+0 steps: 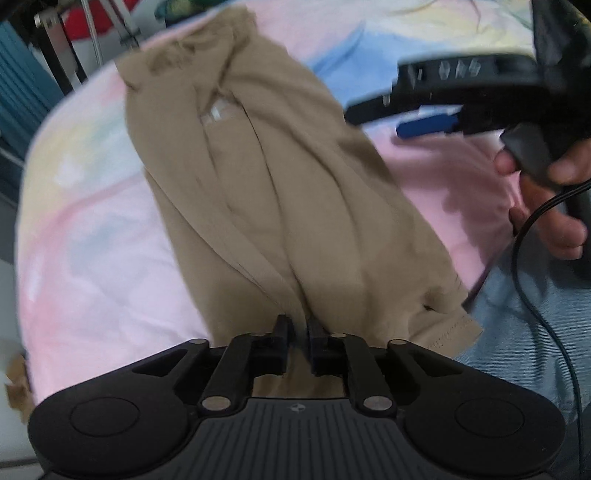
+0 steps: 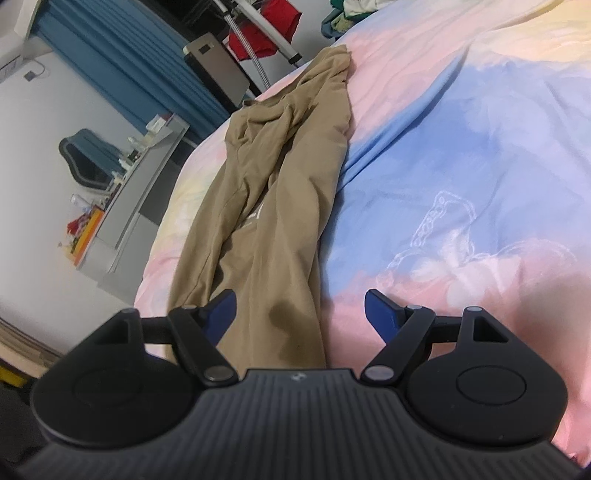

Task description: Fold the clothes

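A tan garment (image 1: 258, 192) lies bunched lengthwise on a pastel bedspread (image 1: 92, 229). In the left wrist view my left gripper (image 1: 299, 325) is shut on a fold of its near hem, the cloth pinched between the black fingers and rising in pleats from them. The right wrist view shows the same tan garment (image 2: 280, 177) stretching away toward the bed's far edge. My right gripper (image 2: 300, 308) stands open, its blue-padded fingers wide apart over the garment's near end, not pressing on it. The right gripper's body (image 1: 461, 96) and the hand holding it appear at the upper right of the left view.
The pastel bedspread (image 2: 461, 166) extends to the right. Beyond the bed's left edge are a grey desk (image 2: 140, 192) with small items, a blue curtain, a red cloth on a rack (image 2: 273, 26) and a dark chair. Denim-clad legs (image 1: 517, 332) sit near the garment.
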Tool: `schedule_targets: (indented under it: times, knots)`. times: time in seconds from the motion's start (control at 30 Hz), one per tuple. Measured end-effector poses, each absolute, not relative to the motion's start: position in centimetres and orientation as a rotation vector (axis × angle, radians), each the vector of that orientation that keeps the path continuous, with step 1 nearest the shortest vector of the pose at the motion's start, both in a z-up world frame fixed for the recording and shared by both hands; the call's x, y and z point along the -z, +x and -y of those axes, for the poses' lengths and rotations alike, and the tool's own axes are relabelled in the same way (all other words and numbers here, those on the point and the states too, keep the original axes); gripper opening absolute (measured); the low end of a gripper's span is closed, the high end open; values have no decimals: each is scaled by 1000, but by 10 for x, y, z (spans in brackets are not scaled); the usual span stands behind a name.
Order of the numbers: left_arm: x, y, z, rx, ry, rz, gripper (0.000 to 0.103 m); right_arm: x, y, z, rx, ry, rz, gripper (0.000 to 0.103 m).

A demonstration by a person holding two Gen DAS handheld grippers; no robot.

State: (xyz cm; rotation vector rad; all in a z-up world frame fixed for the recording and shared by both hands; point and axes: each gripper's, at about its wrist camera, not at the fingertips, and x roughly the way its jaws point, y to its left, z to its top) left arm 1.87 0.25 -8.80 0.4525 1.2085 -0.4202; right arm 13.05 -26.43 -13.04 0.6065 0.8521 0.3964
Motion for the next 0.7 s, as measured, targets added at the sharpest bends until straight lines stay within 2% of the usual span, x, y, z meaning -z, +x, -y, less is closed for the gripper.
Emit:
schedule_targets:
  times: [0.1, 0.23, 0.33, 0.47, 0.7]
  knots:
    - [98, 15, -11, 444, 400, -1241, 22, 131, 130, 260, -416, 594, -862, 79]
    - [90, 7, -30, 508, 324, -1251, 36, 132, 131, 256, -446, 598, -881, 79]
    - [74, 6, -52, 557, 214, -1237, 53, 134, 131, 255, -457, 609, -893, 79]
    - [51, 11, -88, 522, 41, -1077, 76, 136, 131, 255, -448, 612, -917, 79]
    - [68, 46, -131, 360, -131, -1029, 78, 143, 131, 254, -435, 606, -966, 78]
